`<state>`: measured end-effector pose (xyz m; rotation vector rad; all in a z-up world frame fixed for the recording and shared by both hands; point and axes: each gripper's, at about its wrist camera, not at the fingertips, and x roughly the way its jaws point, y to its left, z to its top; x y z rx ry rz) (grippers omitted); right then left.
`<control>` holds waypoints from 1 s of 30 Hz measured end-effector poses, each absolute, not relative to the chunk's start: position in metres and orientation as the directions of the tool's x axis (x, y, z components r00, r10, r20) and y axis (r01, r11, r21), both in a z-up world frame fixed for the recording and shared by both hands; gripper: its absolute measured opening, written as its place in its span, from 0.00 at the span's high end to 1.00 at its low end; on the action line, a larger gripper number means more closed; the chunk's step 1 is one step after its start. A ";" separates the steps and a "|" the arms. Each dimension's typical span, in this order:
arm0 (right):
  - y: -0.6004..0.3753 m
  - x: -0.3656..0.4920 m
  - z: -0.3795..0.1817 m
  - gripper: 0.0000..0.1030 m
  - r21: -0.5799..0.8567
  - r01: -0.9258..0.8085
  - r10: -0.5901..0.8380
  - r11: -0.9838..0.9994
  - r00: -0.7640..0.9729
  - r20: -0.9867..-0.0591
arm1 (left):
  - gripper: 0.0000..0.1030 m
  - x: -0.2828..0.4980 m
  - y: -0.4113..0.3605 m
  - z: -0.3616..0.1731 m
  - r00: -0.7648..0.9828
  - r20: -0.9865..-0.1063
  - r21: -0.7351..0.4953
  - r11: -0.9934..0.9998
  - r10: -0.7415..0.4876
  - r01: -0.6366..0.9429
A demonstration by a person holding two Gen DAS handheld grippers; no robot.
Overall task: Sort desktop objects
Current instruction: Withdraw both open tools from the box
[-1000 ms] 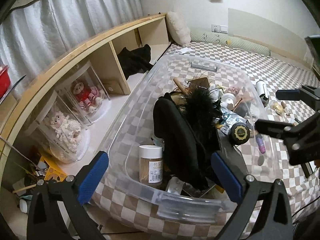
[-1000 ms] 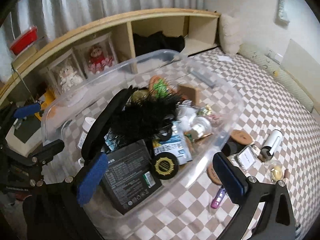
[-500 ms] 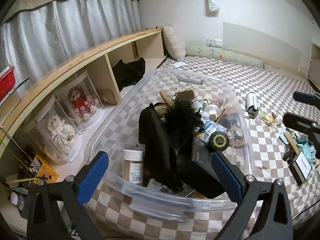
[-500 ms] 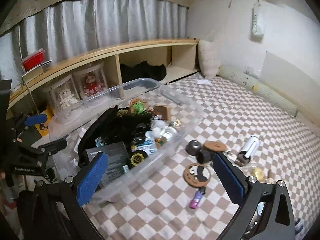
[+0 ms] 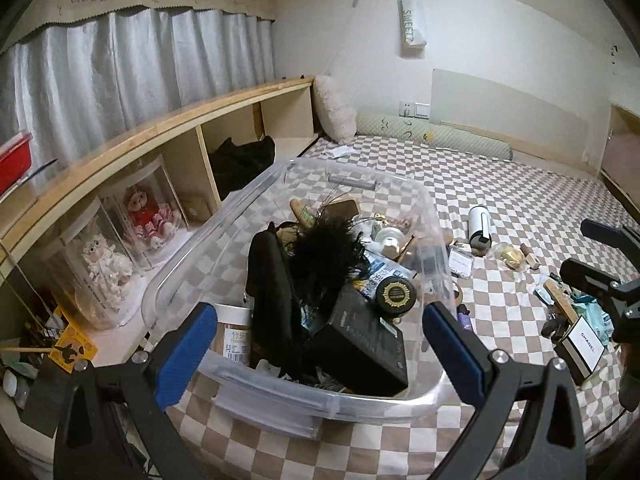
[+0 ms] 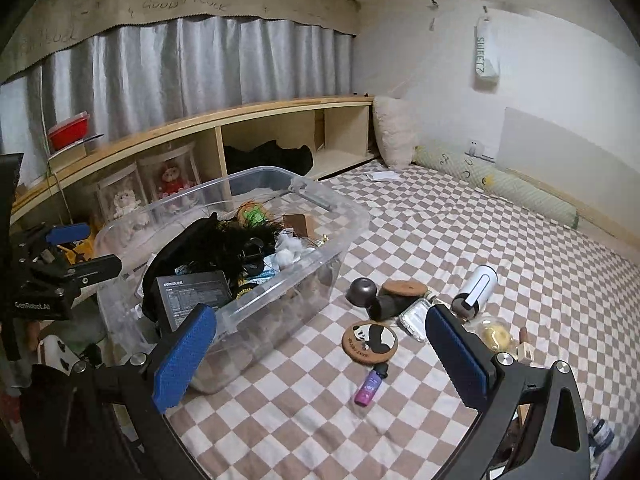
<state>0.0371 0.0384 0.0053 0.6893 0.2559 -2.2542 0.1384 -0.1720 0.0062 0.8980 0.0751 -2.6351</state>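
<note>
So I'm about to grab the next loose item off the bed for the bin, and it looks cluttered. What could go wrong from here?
1. The purple tube lies right against the panda coaster; the open right gripper might catch both.
2. The clear bin is heaped, with a black box propped near its rim; another item could slide out.
3. The white cylinder lies on its side and may roll if nudged.
</note>
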 end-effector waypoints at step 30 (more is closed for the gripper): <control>0.088 0.040 -0.017 0.00 0.055 0.688 -0.605 -0.724 -0.594 -0.531 | 0.00 0.156 -0.142 -0.007 -0.743 -0.573 0.068 -0.923 -0.346 0.378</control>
